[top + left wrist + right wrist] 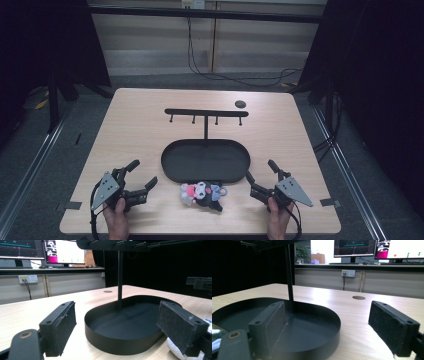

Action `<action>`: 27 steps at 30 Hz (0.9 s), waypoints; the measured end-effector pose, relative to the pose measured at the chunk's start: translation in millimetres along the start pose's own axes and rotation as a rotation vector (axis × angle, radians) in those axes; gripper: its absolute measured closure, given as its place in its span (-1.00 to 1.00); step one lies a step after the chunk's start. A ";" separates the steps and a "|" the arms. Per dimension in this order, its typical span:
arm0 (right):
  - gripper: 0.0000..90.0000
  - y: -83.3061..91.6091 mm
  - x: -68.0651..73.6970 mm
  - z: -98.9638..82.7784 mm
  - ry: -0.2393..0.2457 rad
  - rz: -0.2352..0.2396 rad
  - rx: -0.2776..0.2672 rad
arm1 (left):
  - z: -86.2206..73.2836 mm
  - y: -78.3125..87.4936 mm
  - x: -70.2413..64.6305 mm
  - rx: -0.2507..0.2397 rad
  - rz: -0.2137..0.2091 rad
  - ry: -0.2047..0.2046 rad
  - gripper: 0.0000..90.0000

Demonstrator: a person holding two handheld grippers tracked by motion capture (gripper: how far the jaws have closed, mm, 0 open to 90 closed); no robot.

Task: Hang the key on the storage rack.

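A black oval tray (175, 170) sits mid-table, with a thin post rising from it to a hook bar (206, 112) with several pegs. A small heap of plush keychain toys (202, 194), pink, black and white, lies just in front of the tray. My left gripper (142, 176) rests at the front left, jaws wide open and empty, aimed at the tray (120, 340); a white plush edge (175, 350) peeks behind its right pad. At the front right my right gripper (261, 170) also stands open and empty, facing the tray (317, 322).
A small dark round disc (240, 104) is set in the tabletop at the far right. Tape marks (72, 205) sit at the front corners. Metal frame rails and cables run beside and behind the table; monitors stand on a desk beyond.
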State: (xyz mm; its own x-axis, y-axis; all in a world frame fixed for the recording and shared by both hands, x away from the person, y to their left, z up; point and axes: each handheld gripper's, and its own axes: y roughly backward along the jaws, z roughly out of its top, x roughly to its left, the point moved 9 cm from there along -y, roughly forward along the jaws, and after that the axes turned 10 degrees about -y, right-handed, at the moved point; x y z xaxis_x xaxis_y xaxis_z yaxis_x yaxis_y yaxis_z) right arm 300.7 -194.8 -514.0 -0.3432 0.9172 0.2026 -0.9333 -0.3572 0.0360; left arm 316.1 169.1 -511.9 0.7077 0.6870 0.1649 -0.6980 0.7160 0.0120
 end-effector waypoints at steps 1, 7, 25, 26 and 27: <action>-0.70 -0.3 -0.4 -0.2 0.000 -0.005 0.003 | 0.0 0.1 0.3 0.001 0.002 -0.002 -0.66; -0.69 -2.2 -5.2 -1.3 -0.033 -0.043 0.035 | 0.0 0.0 0.0 0.000 -0.001 0.000 -0.66; -0.58 -2.9 1.3 -5.8 -0.065 0.024 0.107 | 0.0 -0.1 0.0 0.001 -0.001 0.000 -0.66; -0.55 -2.4 3.4 -7.2 -0.067 0.038 0.124 | 0.0 -0.1 0.0 0.001 -0.001 0.000 -0.66; -0.52 -1.8 5.7 -8.5 -0.069 0.048 0.141 | 0.0 -0.1 0.0 0.000 -0.001 0.000 -0.66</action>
State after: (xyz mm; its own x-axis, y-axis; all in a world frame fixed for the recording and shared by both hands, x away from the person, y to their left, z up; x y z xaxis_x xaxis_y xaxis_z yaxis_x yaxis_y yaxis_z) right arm 299.5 -187.5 -521.1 -0.3744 0.8858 0.2742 -0.8902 -0.4262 0.1610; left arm 316.2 169.1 -511.9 0.7082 0.6864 0.1653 -0.6974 0.7165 0.0126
